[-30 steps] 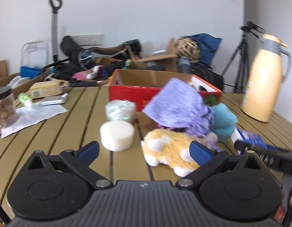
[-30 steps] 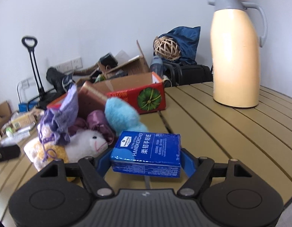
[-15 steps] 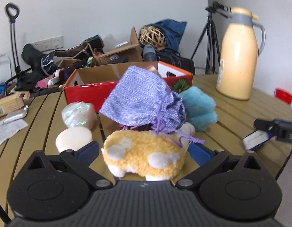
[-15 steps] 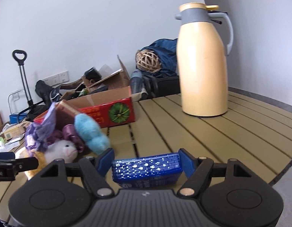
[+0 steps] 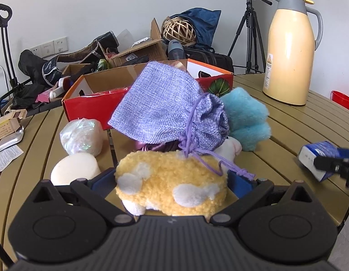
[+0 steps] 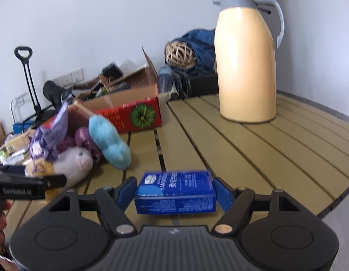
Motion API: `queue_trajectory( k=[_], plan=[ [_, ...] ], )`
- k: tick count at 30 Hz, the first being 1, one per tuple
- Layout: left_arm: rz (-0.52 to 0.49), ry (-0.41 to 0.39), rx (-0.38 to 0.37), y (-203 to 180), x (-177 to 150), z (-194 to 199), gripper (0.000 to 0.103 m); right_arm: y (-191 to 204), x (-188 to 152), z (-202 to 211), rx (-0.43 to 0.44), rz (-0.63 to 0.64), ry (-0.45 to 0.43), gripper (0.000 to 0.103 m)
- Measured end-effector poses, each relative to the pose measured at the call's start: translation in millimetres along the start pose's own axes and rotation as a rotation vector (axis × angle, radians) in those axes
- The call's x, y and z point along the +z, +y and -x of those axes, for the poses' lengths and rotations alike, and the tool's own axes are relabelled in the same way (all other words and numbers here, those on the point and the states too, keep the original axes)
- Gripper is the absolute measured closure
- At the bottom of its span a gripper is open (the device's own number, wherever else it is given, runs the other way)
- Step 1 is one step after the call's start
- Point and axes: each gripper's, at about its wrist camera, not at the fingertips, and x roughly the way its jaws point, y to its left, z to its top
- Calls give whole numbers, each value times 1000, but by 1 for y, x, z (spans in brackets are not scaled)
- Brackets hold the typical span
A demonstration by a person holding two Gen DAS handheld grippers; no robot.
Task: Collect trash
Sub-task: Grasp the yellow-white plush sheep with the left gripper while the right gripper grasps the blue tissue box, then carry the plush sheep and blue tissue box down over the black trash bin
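My right gripper [image 6: 175, 194] is shut on a blue tissue pack [image 6: 175, 195] and holds it just above the slatted table; the pack also shows at the right of the left wrist view [image 5: 316, 158]. My left gripper [image 5: 172, 180] is open, its fingers on either side of a yellow plush toy [image 5: 172, 180] that lies on the table. A purple drawstring bag [image 5: 169, 106] rests on the plush. A red cardboard box [image 5: 88, 103] stands open behind them.
A blue plush [image 5: 246, 122], a white plush [image 6: 72, 164], a wrapped white ball [image 5: 80, 135] and a white disc [image 5: 73, 169] lie around the yellow toy. A tall cream thermos [image 6: 245, 58] stands far right. Papers [image 5: 5, 158] lie at left. The table edge [image 6: 332, 203] curves close on the right.
My left gripper has moved forward and right until its fingers straddle the yellow plush. My right gripper, still holding the tissue pack, has shifted right and back from the toy pile.
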Motion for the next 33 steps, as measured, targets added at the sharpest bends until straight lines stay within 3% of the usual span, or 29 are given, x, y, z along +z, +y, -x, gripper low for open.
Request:
queue_trajectory(
  k=[11,14,20,25,33],
  plan=[
    [-27,-13,41,-9,-1,4,6,2,-6,-9,-12,35,23,27],
    [-35,-26,56,-14,-3,9,9,4,-5,-10,-24,53,20,31],
    [20,-35,69,-16,-9,22,11,12,-3,-6,-48,120,22,31],
    [43,-52,85,-22,-12,41,13,8,0,-3,-35,105,10,31],
    [108,-153,99,-22,0,93,13,6,3,5,-2,82,-16,31]
  ],
)
